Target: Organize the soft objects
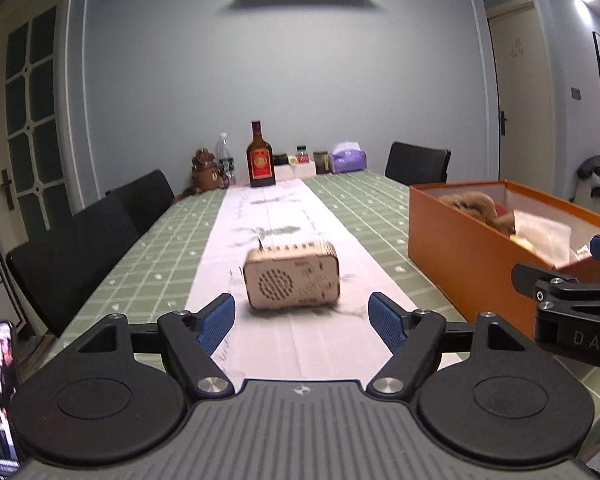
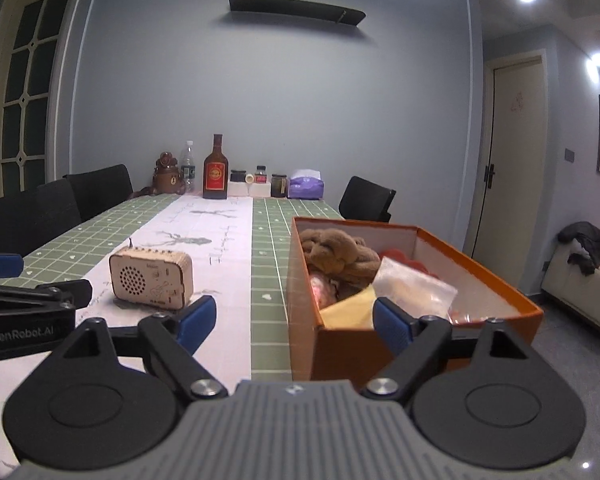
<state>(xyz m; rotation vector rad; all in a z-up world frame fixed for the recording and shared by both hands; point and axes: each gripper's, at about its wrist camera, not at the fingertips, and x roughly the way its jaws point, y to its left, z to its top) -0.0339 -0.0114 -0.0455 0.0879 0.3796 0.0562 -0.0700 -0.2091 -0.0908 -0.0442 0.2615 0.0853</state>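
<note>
Nearest, the left tool [image 1: 302,322] stands wide apart with nothing between its blue pads, and the right tool [image 2: 294,322] likewise gapes empty. Just beyond the left tool, a small wooden radio [image 1: 292,274] sits on the white runner of the surface [image 2: 268,240]. To the right, the orange box [image 2: 380,344] holds a brown plush toy [image 2: 336,254] and clear plastic bags [image 2: 416,286]. Bottles [image 1: 261,156] line the far edge.
</note>
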